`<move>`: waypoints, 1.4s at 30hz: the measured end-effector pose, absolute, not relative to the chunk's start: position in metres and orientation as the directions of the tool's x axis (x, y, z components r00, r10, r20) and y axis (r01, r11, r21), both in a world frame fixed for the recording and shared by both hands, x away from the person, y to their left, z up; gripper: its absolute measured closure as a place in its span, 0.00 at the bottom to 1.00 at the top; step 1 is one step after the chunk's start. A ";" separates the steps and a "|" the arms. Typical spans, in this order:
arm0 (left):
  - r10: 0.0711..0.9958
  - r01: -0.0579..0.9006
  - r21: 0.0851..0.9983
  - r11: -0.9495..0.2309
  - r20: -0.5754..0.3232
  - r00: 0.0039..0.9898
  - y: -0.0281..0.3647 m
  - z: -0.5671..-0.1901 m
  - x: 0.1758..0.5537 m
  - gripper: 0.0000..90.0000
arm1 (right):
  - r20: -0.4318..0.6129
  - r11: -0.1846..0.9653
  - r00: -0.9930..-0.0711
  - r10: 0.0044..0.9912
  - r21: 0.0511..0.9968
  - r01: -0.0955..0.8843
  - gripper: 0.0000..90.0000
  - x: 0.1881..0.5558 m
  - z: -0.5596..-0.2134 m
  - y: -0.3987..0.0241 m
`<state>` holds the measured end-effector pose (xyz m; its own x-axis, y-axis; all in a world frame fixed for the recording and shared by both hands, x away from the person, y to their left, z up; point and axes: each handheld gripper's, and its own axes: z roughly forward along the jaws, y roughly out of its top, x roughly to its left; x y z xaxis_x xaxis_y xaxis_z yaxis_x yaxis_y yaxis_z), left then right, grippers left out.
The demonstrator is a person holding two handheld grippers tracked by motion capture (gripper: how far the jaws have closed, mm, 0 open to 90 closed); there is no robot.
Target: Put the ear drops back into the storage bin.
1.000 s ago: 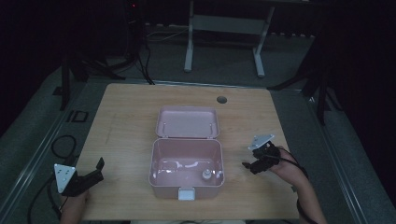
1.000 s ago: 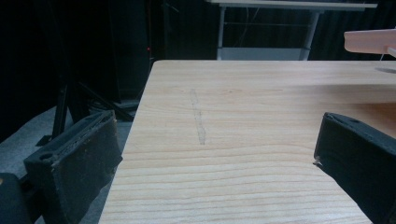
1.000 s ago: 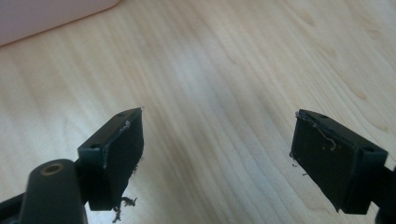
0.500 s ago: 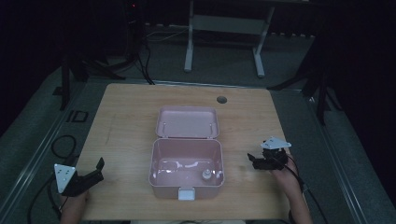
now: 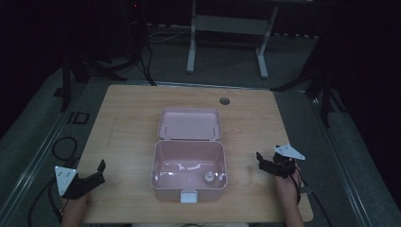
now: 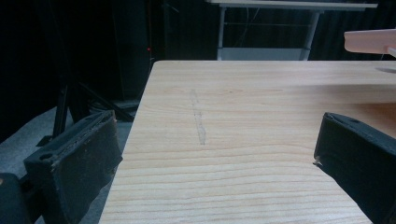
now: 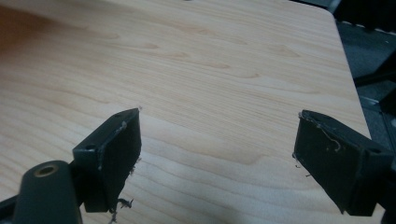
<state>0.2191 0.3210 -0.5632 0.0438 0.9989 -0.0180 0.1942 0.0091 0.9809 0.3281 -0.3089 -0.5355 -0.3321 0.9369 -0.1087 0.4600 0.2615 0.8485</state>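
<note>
I observe a wooden table (image 5: 127,118) under dim light, with a pink box (image 5: 189,165) standing near its middle, toward the front edge. The hinged lid (image 5: 190,124) is thrown back and lies flat on the far side of the box. Inside the open box, a small pale knob-like object (image 5: 206,177) sits toward the right front corner; I cannot tell what it is. A pale latch tab (image 5: 188,196) projects from the front wall. I find no brand, label or legible writing on the box, the table or the grippers. The left gripper (image 5: 97,172) rests at the table's front left corner, well apart from the box, with its jaws spread wide and nothing between them; the left gripper view confirms this, showing bare wood grain and a faint scuff line (image 6: 199,122) between the jaws, and the lid's edge (image 6: 371,42) at the upper right. The right gripper (image 5: 265,163) sits to the right of the box, near but not touching it, jaws likewise parted and empty; the right gripper view shows bare table between them. A round grommet hole (image 5: 224,100) lies near the table's far edge. A metal frame stand (image 5: 227,28) is on the floor beyond the table.
</note>
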 end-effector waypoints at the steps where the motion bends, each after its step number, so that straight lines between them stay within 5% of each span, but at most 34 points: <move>1: 0.999 0.194 0.981 0.009 -0.018 0.044 0.321 -0.563 0.219 0.00 | -0.117 0.259 -0.314 0.942 0.849 0.460 0.15 0.328 -0.537 -0.309; 16: 0.999 0.193 0.981 0.009 -0.019 0.048 0.321 -0.563 0.219 0.00 | 0.034 0.071 -0.212 0.977 0.882 0.465 0.14 0.325 -0.546 -0.328; 42: 0.999 0.189 0.982 0.022 -0.031 0.043 0.322 -0.563 0.219 0.00 | 0.028 0.075 -0.197 0.980 0.864 0.498 0.15 0.327 -0.552 -0.328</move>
<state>0.2189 0.3225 -0.5630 0.0428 0.9986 -0.0308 0.1887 0.0222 0.9818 0.3269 -0.3283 -0.5523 -0.1968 0.9800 0.0280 0.4980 0.0753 0.8639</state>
